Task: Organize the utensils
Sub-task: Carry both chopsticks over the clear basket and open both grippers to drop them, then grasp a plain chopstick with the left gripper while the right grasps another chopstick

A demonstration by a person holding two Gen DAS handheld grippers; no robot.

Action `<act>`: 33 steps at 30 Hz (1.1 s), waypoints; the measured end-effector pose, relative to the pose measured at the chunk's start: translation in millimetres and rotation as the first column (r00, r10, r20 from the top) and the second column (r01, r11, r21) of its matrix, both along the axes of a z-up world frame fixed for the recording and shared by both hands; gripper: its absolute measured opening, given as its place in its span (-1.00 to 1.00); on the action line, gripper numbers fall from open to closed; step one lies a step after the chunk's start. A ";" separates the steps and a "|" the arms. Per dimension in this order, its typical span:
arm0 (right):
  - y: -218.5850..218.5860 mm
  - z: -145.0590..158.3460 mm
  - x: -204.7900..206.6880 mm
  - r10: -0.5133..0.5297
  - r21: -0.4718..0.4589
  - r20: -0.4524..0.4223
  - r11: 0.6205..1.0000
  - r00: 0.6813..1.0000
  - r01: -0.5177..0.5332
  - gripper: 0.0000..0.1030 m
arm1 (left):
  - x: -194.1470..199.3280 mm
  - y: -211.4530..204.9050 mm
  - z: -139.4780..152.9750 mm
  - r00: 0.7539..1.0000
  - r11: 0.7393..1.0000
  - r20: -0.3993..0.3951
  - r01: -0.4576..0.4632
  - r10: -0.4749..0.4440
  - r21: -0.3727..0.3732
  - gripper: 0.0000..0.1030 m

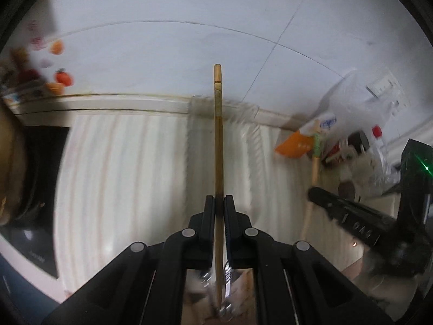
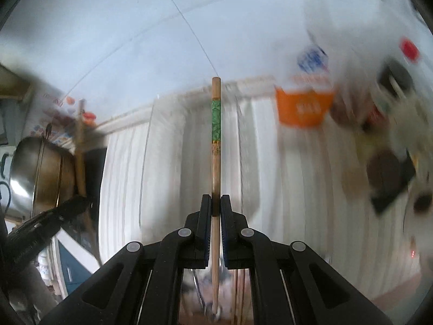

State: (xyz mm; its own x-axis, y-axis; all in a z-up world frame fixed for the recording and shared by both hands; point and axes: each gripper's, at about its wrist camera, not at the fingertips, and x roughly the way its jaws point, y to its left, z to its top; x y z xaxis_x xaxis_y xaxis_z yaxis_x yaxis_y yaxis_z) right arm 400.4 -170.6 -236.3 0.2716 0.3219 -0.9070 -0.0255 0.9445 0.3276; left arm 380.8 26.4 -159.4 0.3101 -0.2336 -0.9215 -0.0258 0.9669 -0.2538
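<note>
My left gripper [image 1: 219, 199] is shut on a plain brown chopstick [image 1: 218, 135] that stands upright between the pads, top end with a gold band. My right gripper [image 2: 215, 197] is shut on a light wooden chopstick [image 2: 215, 140] with a green patterned band near its top. In the left wrist view the right gripper [image 1: 351, 216] and its green-banded chopstick [image 1: 315, 157] show at the right. In the right wrist view the left gripper [image 2: 54, 216] and its chopstick [image 2: 81, 146] show at the left. More utensils [image 2: 211, 292] lie blurred below the right gripper.
A white ribbed counter surface [image 1: 135, 176] lies ahead, with a white wall behind. A steel pot [image 2: 40, 173] sits at the left. An orange packet [image 2: 303, 105], bottles and clutter [image 2: 392, 94] crowd the right. A dark cooktop [image 1: 40, 176] is at the left.
</note>
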 end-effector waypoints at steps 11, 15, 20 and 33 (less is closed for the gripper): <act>21.5 -74.5 88.7 0.028 -0.069 -0.135 0.997 0.990 -0.038 -0.85 | 77.4 -14.9 -79.4 0.986 1.000 -0.169 0.008 -0.004 0.028 -0.88; 8.1 -84.7 88.6 0.000 -0.066 -0.151 0.998 0.989 -0.010 -0.17 | 73.1 -9.1 -76.8 0.990 0.996 -0.139 -0.012 0.024 0.087 -0.80; -14.9 -69.2 65.7 -0.050 -0.121 -0.108 0.992 0.993 0.037 -0.16 | 53.0 6.1 -60.9 0.998 0.982 -0.036 -0.052 0.059 0.182 0.21; -60.2 -49.8 -70.5 -0.182 -0.089 -0.027 0.980 0.983 0.179 0.24 | -48.1 38.6 -54.2 0.989 0.946 0.106 -0.126 0.099 0.297 1.00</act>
State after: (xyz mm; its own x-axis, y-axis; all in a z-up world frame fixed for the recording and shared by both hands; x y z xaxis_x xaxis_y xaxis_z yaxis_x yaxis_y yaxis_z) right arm 329.9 -230.8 -286.0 0.2860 0.1909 -0.9390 0.1577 0.9572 0.2426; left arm 332.7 65.0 -213.6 0.4017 0.0927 -0.9111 -0.1298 0.9906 0.0436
